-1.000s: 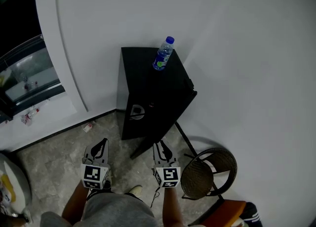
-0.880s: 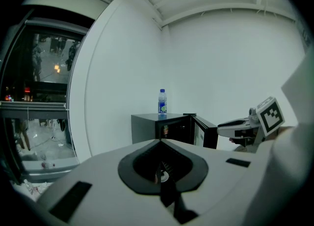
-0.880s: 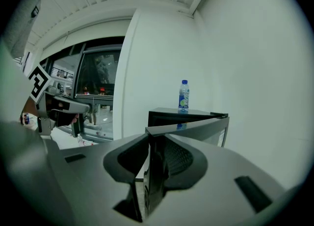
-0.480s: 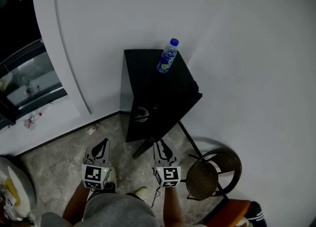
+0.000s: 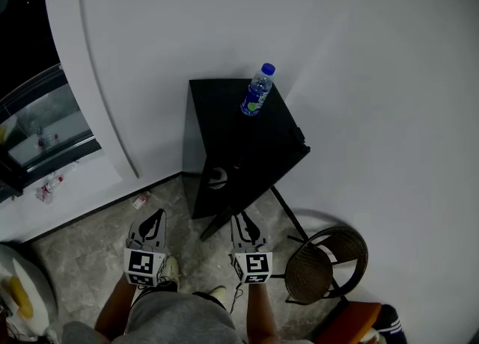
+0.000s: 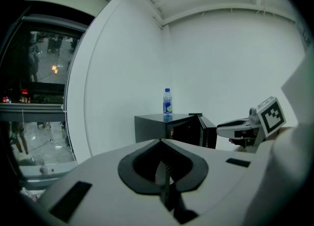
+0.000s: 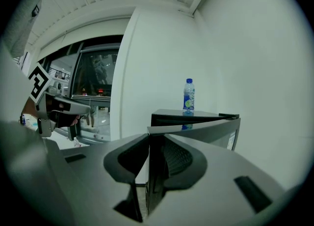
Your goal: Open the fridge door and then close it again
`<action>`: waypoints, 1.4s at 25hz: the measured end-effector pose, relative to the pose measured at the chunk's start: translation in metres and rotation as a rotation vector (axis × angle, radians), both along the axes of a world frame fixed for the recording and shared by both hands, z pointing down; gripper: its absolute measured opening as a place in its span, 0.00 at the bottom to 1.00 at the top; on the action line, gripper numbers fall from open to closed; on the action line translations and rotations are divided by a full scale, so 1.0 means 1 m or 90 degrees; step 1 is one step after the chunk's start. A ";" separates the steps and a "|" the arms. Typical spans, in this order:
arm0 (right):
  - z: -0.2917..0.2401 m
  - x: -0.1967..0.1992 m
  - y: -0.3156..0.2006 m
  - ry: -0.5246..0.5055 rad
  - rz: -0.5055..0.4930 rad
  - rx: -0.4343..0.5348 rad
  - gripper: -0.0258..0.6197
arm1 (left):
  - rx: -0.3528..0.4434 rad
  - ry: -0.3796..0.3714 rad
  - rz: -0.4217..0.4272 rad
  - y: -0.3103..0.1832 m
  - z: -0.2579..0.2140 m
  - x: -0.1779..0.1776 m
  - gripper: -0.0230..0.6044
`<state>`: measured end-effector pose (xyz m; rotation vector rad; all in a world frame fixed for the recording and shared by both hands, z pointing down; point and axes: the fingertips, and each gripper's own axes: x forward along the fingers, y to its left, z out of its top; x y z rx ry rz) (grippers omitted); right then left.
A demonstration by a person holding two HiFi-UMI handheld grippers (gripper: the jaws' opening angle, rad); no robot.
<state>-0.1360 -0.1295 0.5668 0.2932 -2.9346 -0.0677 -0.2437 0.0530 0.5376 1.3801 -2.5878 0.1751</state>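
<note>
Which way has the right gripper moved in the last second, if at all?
Yes, slightly toward the fridge: in the head view the gap from the right gripper to its base has narrowed.

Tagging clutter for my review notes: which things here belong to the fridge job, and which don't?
Job: fridge; open fridge door; right gripper, clamped on the door's edge.
Lying about: water bottle on top; chair; floor litter; left gripper, shut, empty.

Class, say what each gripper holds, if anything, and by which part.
The right gripper clamps the fridge door by its free vertical edge; the left gripper is shut and holds nothing.
</note>
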 end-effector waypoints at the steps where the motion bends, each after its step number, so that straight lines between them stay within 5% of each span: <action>1: 0.000 -0.003 0.000 0.001 0.003 0.000 0.21 | 0.000 0.000 0.001 0.000 0.000 -0.002 0.04; 35: 0.004 -0.085 -0.001 0.012 0.058 -0.009 0.20 | 0.016 0.005 0.033 0.002 0.004 -0.083 0.04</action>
